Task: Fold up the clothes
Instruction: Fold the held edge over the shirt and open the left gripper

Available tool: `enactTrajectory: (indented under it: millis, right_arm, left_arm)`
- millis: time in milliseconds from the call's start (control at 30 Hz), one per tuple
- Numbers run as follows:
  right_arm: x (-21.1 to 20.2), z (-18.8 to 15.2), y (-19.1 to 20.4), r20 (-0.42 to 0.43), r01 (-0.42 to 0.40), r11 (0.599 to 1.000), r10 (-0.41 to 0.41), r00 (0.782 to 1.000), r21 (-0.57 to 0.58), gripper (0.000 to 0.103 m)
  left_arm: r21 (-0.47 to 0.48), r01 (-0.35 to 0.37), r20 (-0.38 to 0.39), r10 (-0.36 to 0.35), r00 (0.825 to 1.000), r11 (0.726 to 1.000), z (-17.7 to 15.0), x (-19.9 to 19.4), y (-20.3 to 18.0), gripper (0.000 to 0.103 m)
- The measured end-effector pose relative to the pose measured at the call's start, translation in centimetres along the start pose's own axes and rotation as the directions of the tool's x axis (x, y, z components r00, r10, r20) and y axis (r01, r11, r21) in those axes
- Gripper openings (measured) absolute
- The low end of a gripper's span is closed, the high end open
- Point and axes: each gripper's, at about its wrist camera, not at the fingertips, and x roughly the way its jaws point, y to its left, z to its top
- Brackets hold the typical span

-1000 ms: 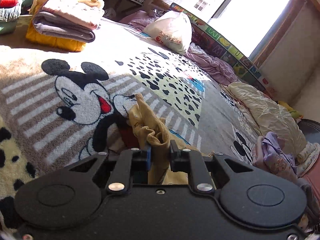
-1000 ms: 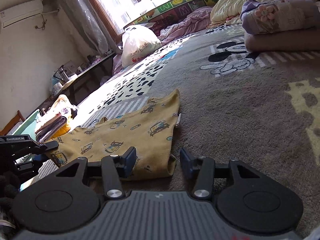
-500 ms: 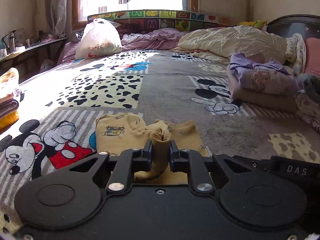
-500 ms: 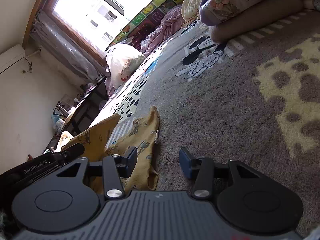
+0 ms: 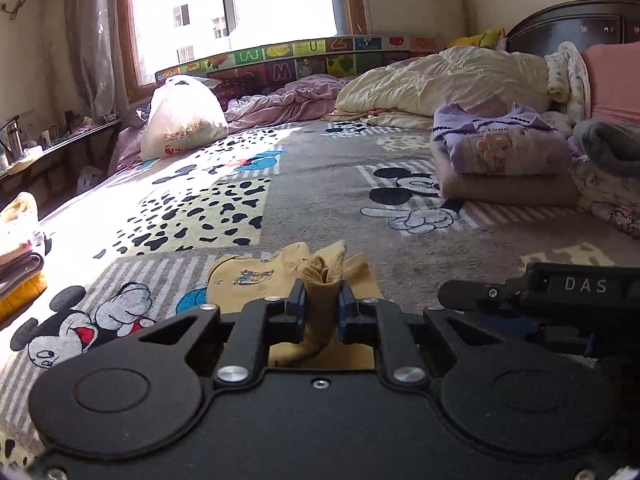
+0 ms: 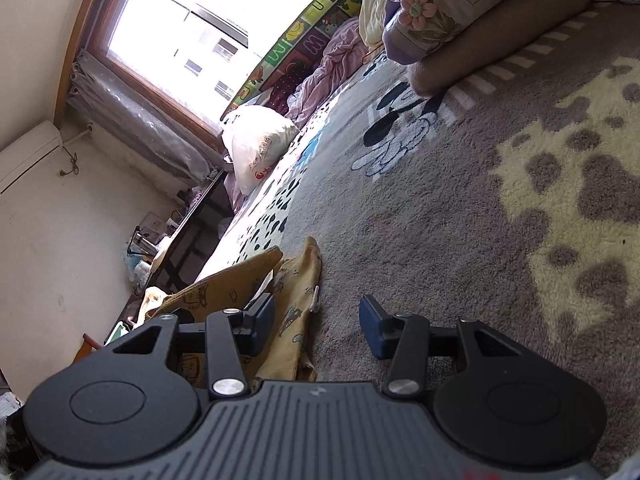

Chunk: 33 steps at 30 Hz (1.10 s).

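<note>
The left claw was clamped on a bunched fold of the yellow garment, its pads pressed against the cloth on both sides. The rest of the garment lay on the cartoon-print blanket, just beyond the claw and slightly left of it.

The right claw stood apart, about half spread. Its left finger was over the garment's right edge; whether it touched the cloth could not be told. Its right finger was over bare blanket.

Only the left view showed the grip itself, the right claw's body close by at the right, the folded purple stack at the far right and a second folded stack at the left edge. Only the right view showed a raised flap of the garment and its hem lying on the blanket.

Open blanket lay to the right of the garment and beyond it, up to the white bag and the rumpled bedding.
</note>
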Motion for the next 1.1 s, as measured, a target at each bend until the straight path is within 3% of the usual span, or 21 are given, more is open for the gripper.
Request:
enactTrajectory:
  millis: [33,67,133,167,233,300,400,467,567,667,700,867,967,1067,1100]
  right_arm:
    - [0.3,0.1,-0.1,-0.016,-0.044,0.999,0.045,0.999,0.019,0.049]
    - [0.6,0.1,-0.2,-0.032,-0.088,0.995,0.089,0.996,0.04,0.049]
    - [1.3,-0.1,-0.2,-0.057,-0.134,0.988,0.139,0.989,0.083,0.049]
    - [1.5,-0.3,-0.2,-0.063,-0.13,0.988,0.135,0.989,0.083,0.05]
    - [1.8,-0.5,-0.1,-0.082,-0.114,0.99,0.121,0.989,0.084,0.05]
    - [1.8,-0.5,0.0,-0.087,-0.117,0.989,0.125,0.988,0.089,0.05]
    - [1.8,-0.5,0.8,-0.09,-0.117,0.992,0.12,0.989,0.039,0.05]
    - [2.1,-0.8,1.7,-0.1,-0.117,0.993,0.114,0.988,-0.017,0.05]
    - [2.7,-1.6,3.6,-0.127,-0.12,0.983,0.102,0.987,-0.136,0.05]
    - [3.0,-2.4,5.7,-0.144,-0.106,0.956,0.068,0.987,-0.273,0.046]
    - [3.1,-2.6,6.0,-0.149,-0.102,0.95,0.06,0.987,-0.294,0.041]
    - [3.1,-3.0,6.1,-0.166,-0.08,0.941,0.026,0.986,-0.328,0.041]
    - [3.1,-3.2,5.9,-0.174,-0.086,0.942,0.03,0.984,-0.325,0.041]
    - [3.1,-3.4,5.8,-0.174,-0.092,0.94,0.035,0.984,-0.329,0.028]
    - [2.9,-3.3,5.9,-0.166,-0.094,0.938,0.04,0.985,-0.333,0.026]
  left_arm:
    - [0.055,0.064,-0.071,-0.06,0.996,0.996,-0.7,1.1,-0.8,0.013]
    - [0.095,0.108,-0.098,-0.098,0.99,0.99,-1.4,1.6,-1.3,0.023]
    - [0.134,0.155,-0.07,-0.147,0.987,0.979,-2.3,1.0,-1.5,0.034]
    - [0.11,0.187,-0.065,-0.181,0.981,0.976,-2.1,0.5,-0.9,0.045]
    - [0.034,0.249,-0.039,-0.248,0.968,0.968,-1.8,-0.9,0.6,0.045]
    - [-0.022,0.261,-0.004,-0.261,0.965,0.965,-1.5,-2.2,2.6,0.044]
    - [-0.088,0.208,0.043,-0.205,0.978,0.974,-0.5,-2.9,4.9,0.039]
    - [-0.172,0.218,0.05,-0.213,0.976,0.961,0.7,-2.2,6.8,0.037]
    - [-0.227,0.207,-0.01,-0.214,0.977,0.952,2.9,0.8,7.6,0.035]
    - [-0.22,0.183,-0.106,-0.21,0.972,0.958,4.2,4.5,6.6,0.033]
    - [-0.214,0.175,-0.139,-0.208,0.968,0.961,4.6,5.7,6.1,0.031]
    - [-0.193,0.11,-0.263,-0.159,0.952,0.975,4.3,10.8,4.8,0.028]
    - [-0.181,0.104,-0.231,-0.145,0.962,0.978,4.3,10.4,4.9,0.006]
    - [-0.232,0.183,-0.048,-0.2,0.979,0.955,4.8,7.3,5.9,0.004]
    - [-0.226,0.185,-0.034,-0.197,0.98,0.956,5.0,6.7,5.9,0.004]
